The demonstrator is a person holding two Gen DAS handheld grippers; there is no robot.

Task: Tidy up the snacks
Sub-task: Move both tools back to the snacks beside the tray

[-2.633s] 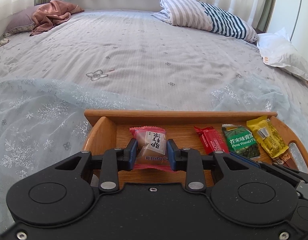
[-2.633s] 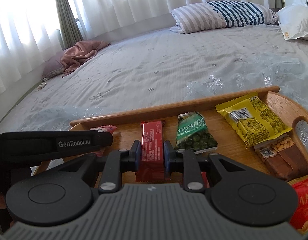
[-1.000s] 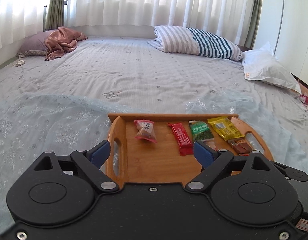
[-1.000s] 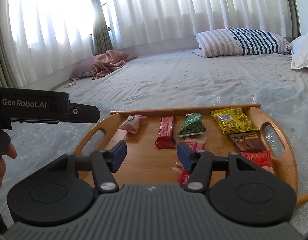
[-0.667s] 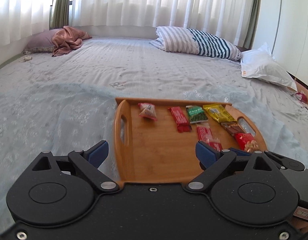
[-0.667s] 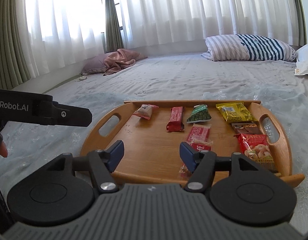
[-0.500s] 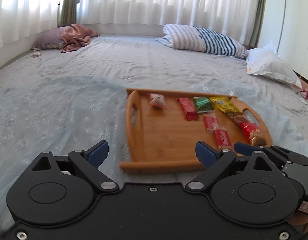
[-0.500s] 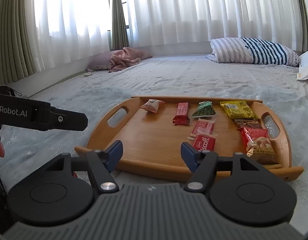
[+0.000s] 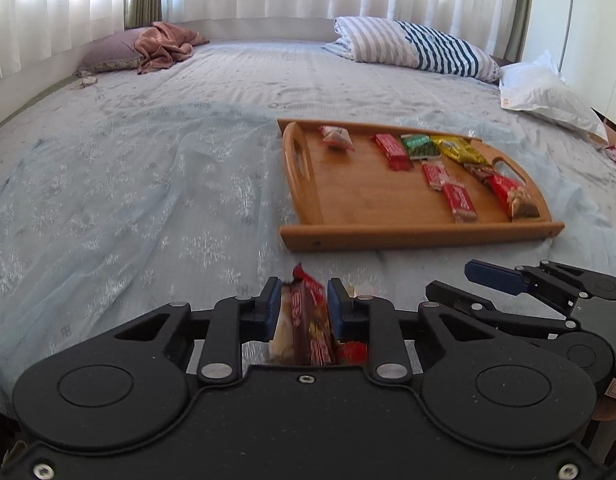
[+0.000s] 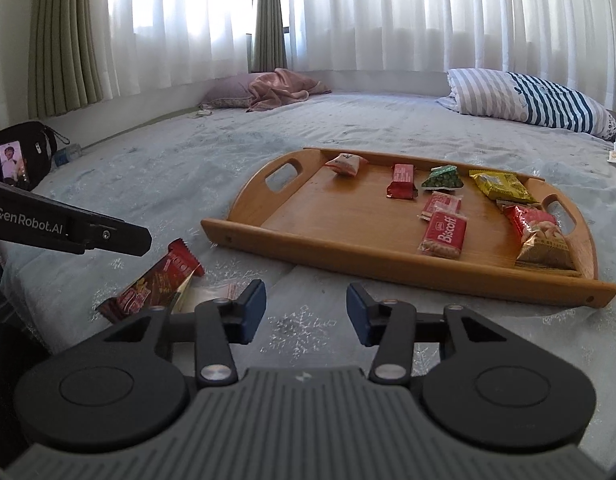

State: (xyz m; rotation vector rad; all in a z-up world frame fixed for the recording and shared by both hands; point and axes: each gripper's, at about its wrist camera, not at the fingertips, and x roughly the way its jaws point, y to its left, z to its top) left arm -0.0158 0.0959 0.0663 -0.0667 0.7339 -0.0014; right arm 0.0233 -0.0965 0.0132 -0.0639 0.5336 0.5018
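The left gripper (image 9: 301,306) has just been closing, and its blue pads now pinch a dark red snack bar (image 9: 308,324) that lies on the pale blue bedspread (image 9: 128,184), short of the near rim of the wooden tray (image 9: 420,234). In the left wrist view the bar's long axis runs straight along the fingers, one crimped end poking out past the tips toward the tray. In the right wrist view the same bar sits off to the left of the right gripper (image 10: 306,312), slanting up and to the right.

The right gripper's jaws have just been narrowing but stand apart with only bedspread between them. A small clear wrapper (image 10: 224,292) lies just beyond its left pad.

The tray is ahead and to the right of the held bar, its near left floor bare, so the carry probably goes forward over that rim.
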